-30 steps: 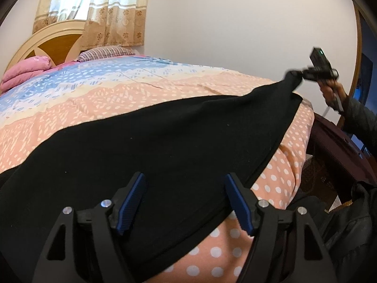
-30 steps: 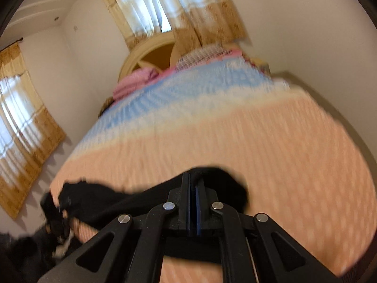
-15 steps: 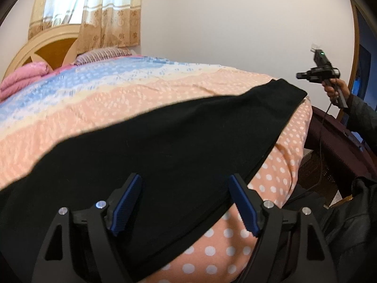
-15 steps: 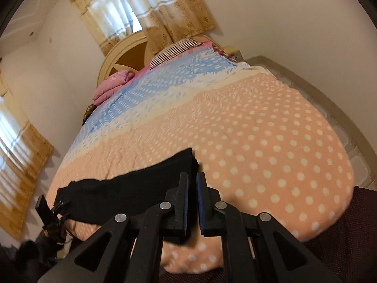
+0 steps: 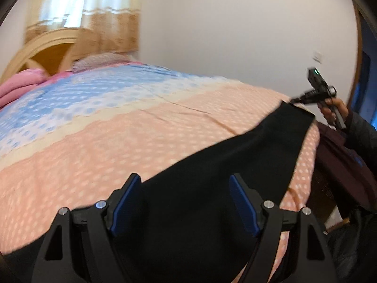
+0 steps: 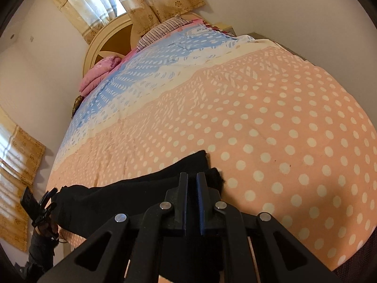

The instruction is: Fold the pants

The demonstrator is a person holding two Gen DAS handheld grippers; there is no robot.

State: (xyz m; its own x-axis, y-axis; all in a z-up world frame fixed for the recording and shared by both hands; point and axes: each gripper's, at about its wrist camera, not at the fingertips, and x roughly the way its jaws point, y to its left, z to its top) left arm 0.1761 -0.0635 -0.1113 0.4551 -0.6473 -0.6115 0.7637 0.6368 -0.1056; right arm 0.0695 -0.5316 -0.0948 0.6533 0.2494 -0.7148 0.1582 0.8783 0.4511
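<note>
While the black pants (image 5: 212, 188) lie stretched along the near edge of the bed (image 6: 271, 122), I have my left claw (image 5: 186, 205) standing wide above the cloth, its blue pads (image 5: 126, 204) apart with nothing pressed between them. My right claw (image 6: 192, 188) is drawn almost closed, only a thin slit between its fingers; it sits at the far end of the pants, and a bit of black cloth shows just beside its tip, but I cannot tell whether any is pinched. In the left view that claw's tip meets the corner of the pants. The bed's polka-dot cover carries the pants, with a pink quilt (image 6: 99, 75) folded by the headboard (image 6: 113, 40). I see no boxes or baskets.
</note>
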